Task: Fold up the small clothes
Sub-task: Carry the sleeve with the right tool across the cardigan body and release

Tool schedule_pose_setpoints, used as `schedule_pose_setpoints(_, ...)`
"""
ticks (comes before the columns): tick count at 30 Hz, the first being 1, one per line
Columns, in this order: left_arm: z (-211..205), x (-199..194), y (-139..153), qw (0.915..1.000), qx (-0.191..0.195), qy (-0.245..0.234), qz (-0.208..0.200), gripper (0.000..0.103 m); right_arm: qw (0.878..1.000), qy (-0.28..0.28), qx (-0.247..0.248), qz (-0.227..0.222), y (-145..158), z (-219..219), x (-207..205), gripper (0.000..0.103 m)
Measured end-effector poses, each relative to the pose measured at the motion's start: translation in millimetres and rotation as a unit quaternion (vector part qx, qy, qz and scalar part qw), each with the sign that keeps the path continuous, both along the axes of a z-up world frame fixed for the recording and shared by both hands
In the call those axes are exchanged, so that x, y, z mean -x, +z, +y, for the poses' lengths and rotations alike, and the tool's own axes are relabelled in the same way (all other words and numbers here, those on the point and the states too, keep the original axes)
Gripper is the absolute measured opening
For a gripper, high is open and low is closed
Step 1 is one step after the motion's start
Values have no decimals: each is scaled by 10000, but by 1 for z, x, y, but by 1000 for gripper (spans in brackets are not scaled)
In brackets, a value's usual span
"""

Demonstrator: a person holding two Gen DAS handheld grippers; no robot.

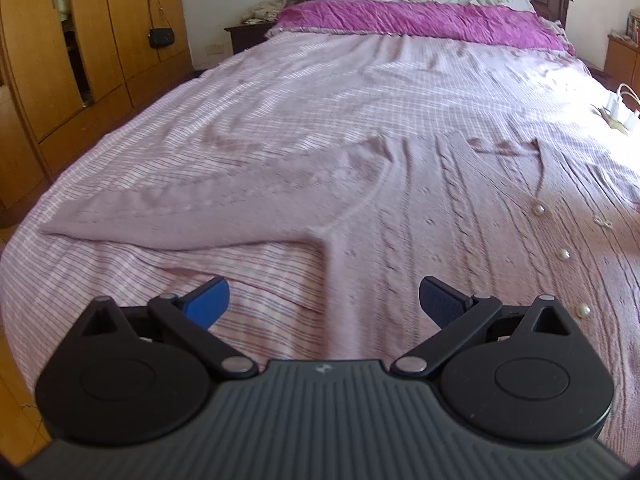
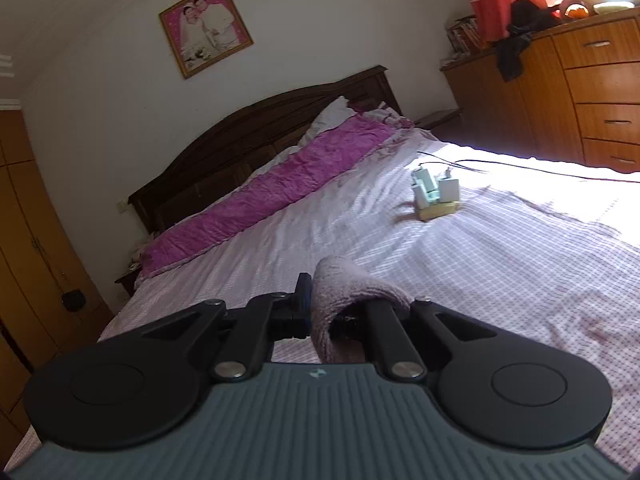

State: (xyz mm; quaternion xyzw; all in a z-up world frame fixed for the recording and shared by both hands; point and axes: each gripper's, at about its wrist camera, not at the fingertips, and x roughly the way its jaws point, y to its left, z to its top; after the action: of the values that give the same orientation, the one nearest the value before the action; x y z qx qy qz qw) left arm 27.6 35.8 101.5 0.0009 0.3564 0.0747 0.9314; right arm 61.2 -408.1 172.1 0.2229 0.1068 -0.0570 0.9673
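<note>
A pale pink knitted cardigan [image 1: 400,208] with pearl buttons [image 1: 538,210] lies spread on the striped bedsheet [image 1: 280,92]. One of its sleeves [image 1: 216,204] stretches out to the left. My left gripper [image 1: 324,300] hovers open just above the sheet, near the cardigan's lower edge, with nothing between its blue pads [image 1: 208,302]. In the right wrist view, my right gripper [image 2: 344,308] is shut on a fold of the same pink knit [image 2: 352,284], which drapes over the right finger and hides it. The held fold is lifted above the bed.
A magenta quilt [image 1: 420,20] and a dark headboard [image 2: 256,136] lie at the far end. White chargers on a yellowish block [image 2: 436,196] sit on the bed's right side with cables. A wooden wardrobe [image 1: 80,40] stands left, and a drawer chest [image 2: 580,92] right.
</note>
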Motion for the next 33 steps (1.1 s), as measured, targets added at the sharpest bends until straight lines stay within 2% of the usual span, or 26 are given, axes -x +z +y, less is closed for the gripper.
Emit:
schedule_pose_setpoints(6,25,5,7,9998,-9,121,-146,103,9983,554,179,-37,12,99,-27,6)
schedule_pose_setpoints(10,42,7,5,9996,65,229,-169,103,9946,987,286,144,-2,167,-44,6)
schedule_pose_setpoints(18,67,8,-9,9992,170,346,-124,103,9784,1651,896,867,-80,272,-67,6)
schedule_pose_setpoints(25,68,4,-20,9994,237,229,-78,103,9606,2117,859,1585,-143,307,-80,9)
schedule_pose_setpoints(28,64,0,-22,9995,264,157,-77,103,9534,2333,761,1753,-154,306,-86,34)
schedule_pose_setpoints(30,61,-1,-22,9995,288,101,-84,103,9499,2582,585,1662,-151,303,-82,68)
schedule_pose_setpoints(32,57,-3,-22,9995,291,34,-97,103,9467,2728,436,1654,-146,305,-75,79)
schedule_pose_setpoints(33,55,-4,-21,9995,288,1,-108,103,9453,2795,392,1633,-144,305,-69,80)
